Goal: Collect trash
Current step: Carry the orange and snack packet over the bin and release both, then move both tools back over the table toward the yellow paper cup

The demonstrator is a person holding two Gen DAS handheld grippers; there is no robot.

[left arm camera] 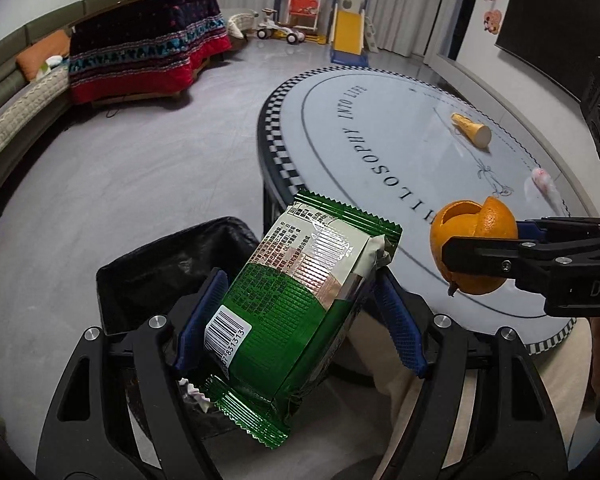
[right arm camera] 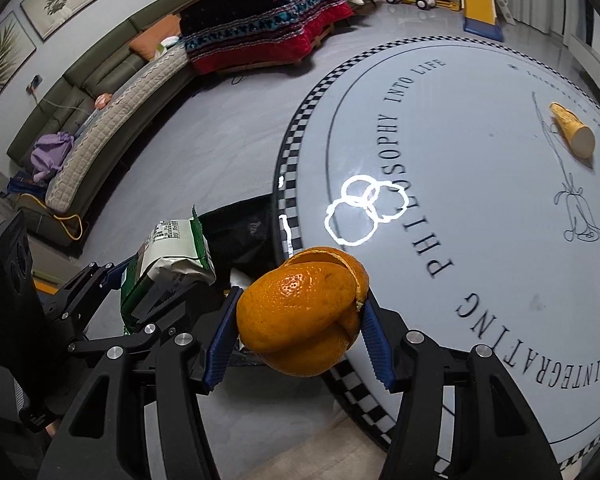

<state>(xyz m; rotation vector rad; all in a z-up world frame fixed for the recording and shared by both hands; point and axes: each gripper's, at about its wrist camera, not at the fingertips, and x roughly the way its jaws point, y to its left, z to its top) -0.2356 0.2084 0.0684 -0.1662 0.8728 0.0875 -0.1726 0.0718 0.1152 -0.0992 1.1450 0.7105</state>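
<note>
My left gripper (left arm camera: 300, 312) is shut on a green snack wrapper (left arm camera: 296, 308), held tilted over the near edge of a black-lined trash bin (left arm camera: 160, 268) on the floor. My right gripper (right arm camera: 300, 320) is shut on a hollow orange peel (right arm camera: 300, 312), just beside the round table's rim; the same orange peel (left arm camera: 474, 248) shows at the right of the left wrist view. The green wrapper (right arm camera: 172, 256) and the bin (right arm camera: 240, 228) appear left of the peel in the right wrist view. A yellow paper cone (left arm camera: 472, 130) and a pink-white crumpled scrap (left arm camera: 544, 184) lie on the table.
The round grey table (left arm camera: 380, 128) with a checkered border fills the right side. A blanket-covered low table (left arm camera: 148, 48), a long sofa (right arm camera: 100, 92) and toys with a slide (left arm camera: 348, 28) stand farther off on the grey floor. A light trouser leg (left arm camera: 480, 360) is below the table edge.
</note>
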